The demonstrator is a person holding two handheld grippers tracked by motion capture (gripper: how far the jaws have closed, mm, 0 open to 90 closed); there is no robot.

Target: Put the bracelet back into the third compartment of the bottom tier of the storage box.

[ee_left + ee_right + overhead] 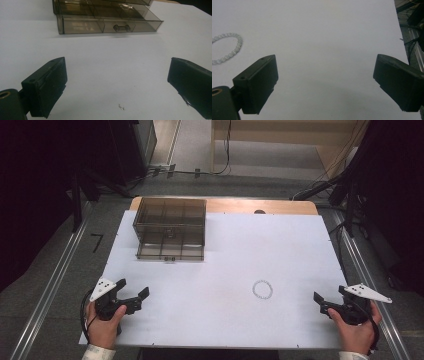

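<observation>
In the high view the left hand (102,325) rested at the lower left of the frame, its left gripper (134,299) aimed up and right across the white worktop (225,255), fingers released and empty. The right hand (357,332) sat at the lower right, its right gripper (325,302) pointing left, fingers likewise spread with nothing between them. The bead bracelet (262,289) lay right of centre, well apart from both. The smoky plastic drawer box (170,227) stood at upper left.
</observation>
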